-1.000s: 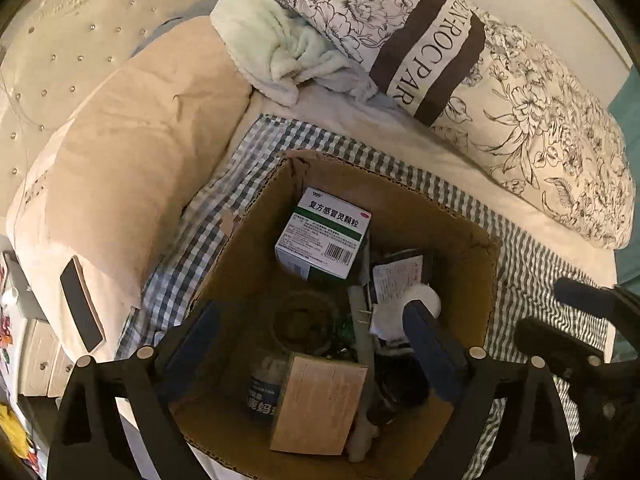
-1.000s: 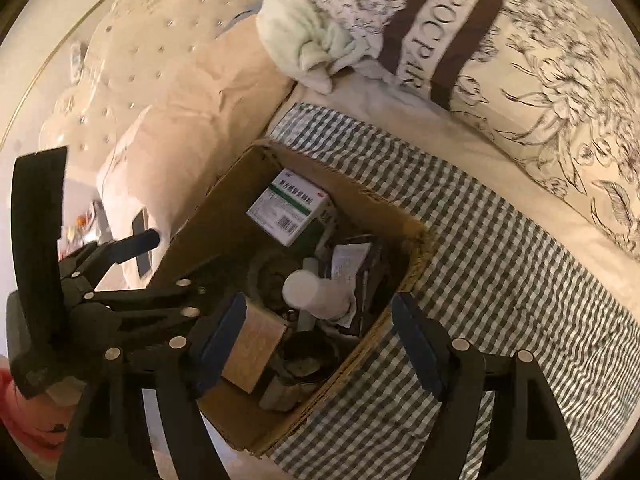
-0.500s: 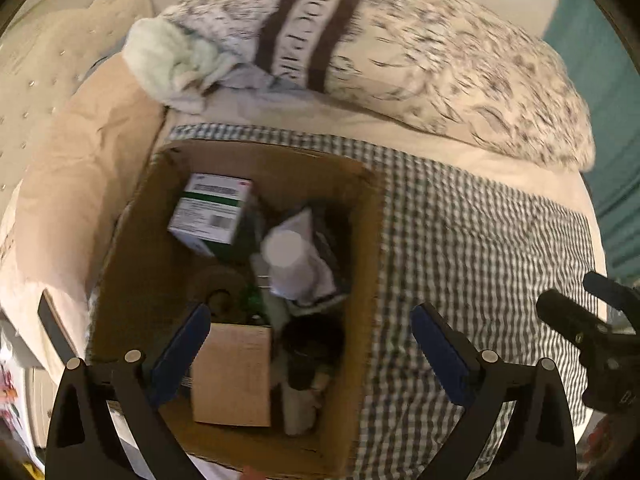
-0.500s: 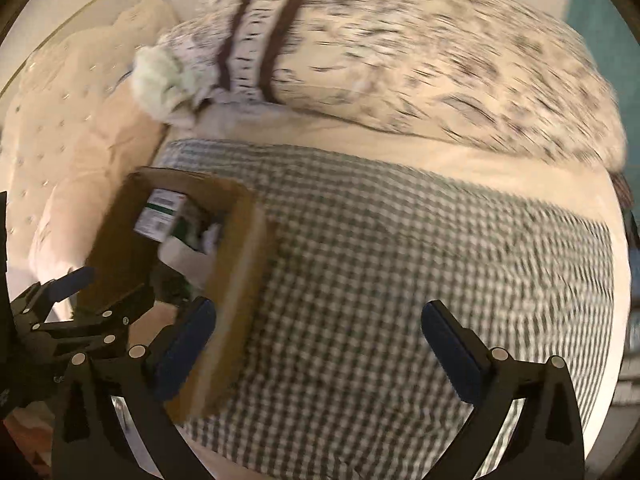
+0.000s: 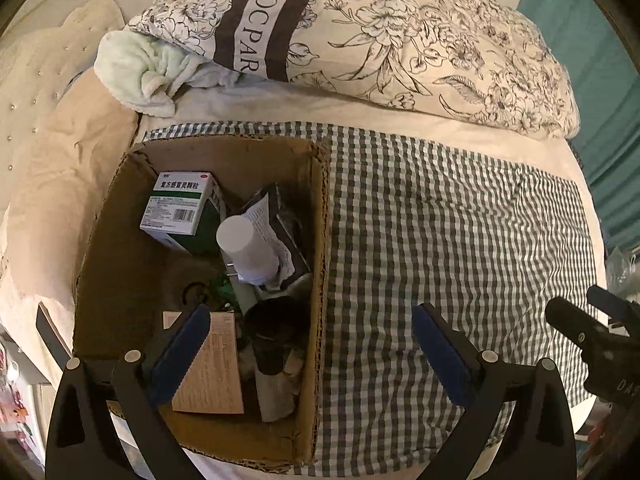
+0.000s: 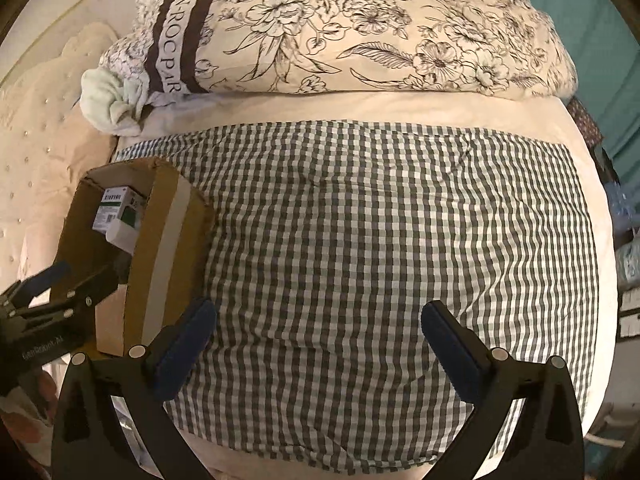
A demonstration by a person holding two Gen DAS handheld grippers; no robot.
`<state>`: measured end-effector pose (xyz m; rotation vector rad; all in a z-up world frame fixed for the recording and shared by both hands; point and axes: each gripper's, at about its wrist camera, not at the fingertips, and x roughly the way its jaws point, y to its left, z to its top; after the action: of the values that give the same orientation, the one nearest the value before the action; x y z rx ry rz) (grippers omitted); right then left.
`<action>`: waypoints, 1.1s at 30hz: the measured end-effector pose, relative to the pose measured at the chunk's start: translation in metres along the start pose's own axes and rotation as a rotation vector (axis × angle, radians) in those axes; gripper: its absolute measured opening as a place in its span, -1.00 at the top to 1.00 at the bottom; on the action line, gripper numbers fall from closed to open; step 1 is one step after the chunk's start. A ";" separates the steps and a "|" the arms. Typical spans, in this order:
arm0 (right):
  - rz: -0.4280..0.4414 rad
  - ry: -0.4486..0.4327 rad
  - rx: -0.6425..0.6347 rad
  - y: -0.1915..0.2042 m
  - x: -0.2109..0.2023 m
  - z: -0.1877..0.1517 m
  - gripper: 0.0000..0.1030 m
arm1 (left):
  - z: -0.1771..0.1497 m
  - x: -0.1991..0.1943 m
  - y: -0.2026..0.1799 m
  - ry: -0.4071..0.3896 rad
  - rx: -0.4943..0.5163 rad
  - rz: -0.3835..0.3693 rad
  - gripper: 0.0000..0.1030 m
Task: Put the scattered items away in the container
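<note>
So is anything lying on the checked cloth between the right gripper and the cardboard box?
Nothing visible. The right gripper hangs open over bare checked cloth, and the cloth runs clear to the cardboard box at its left. No loose items show on it.

The brown cardboard box (image 5: 320,240) sits on the checked cloth's (image 5: 460,220) left end; the flowered pillow (image 5: 400,40) lies behind, across the bed.

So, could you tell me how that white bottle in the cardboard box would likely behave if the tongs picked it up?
The white bottle looks smooth and round, so it may slip or turn in the grip. It leans on the papers and loose items, so it would probably roll or shift if nudged. It looks like light plastic, though I cannot tell how full it is.
</note>
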<state>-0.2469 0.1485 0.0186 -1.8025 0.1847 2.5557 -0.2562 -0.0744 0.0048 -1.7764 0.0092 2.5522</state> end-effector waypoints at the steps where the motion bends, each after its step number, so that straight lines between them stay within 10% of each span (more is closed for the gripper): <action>1: 0.000 0.001 0.002 0.000 0.000 0.000 -0.99 | -0.001 0.000 0.000 0.003 0.003 0.001 -1.00; 33: -0.012 0.010 0.000 0.006 -0.002 -0.026 -0.99 | -0.020 0.001 -0.006 0.026 0.010 0.015 -1.00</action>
<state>-0.2222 0.1403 0.0120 -1.8110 0.1743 2.5393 -0.2381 -0.0691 -0.0031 -1.8131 0.0361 2.5348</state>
